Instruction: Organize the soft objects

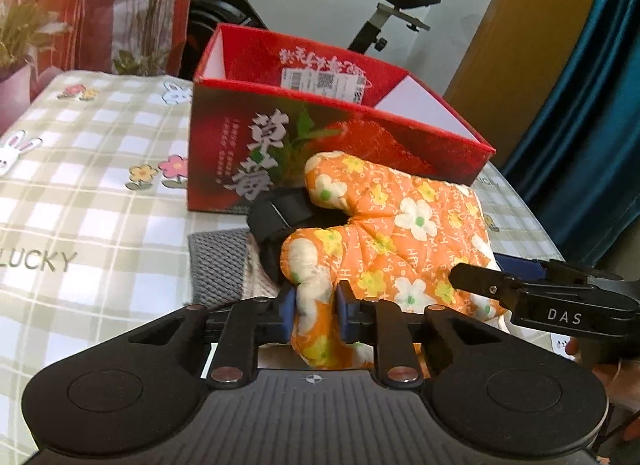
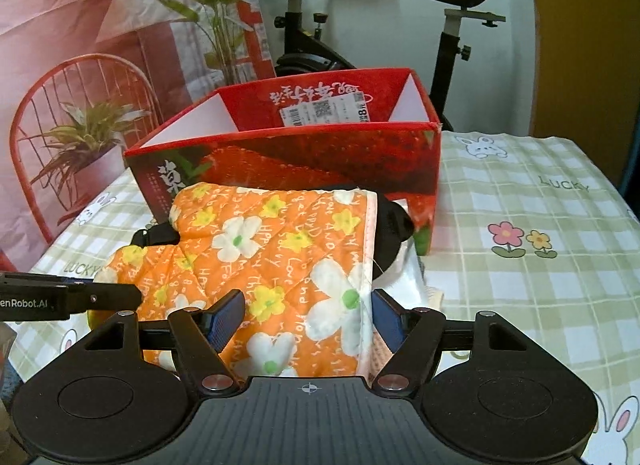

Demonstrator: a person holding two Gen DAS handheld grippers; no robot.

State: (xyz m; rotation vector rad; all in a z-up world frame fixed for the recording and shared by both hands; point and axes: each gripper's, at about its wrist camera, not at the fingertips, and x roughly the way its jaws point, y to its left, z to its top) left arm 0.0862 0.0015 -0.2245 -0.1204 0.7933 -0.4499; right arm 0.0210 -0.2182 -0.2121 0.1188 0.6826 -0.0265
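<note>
An orange oven mitt (image 1: 400,225) with white and yellow flowers lies on a pile of soft things in front of an open red strawberry box (image 1: 224,137). My left gripper (image 1: 316,305) is shut on the mitt's thumb, blue pads pinching it from both sides. In the right wrist view the mitt (image 2: 280,241) lies crosswise with its white-edged cuff to the right. My right gripper (image 2: 306,317) is open and straddles the cuff end, the fabric between its pads. A black soft item (image 2: 394,225) pokes out from under the mitt. The box (image 2: 280,161) shows only white inner walls.
A grey knitted cloth (image 1: 216,261) and a pale wrapped item (image 2: 404,269) lie under the mitt. The table has a checked cloth (image 2: 540,285) with bunnies and flowers. An exercise bike (image 2: 452,45) stands behind the box, a blue curtain (image 1: 592,125) at the right.
</note>
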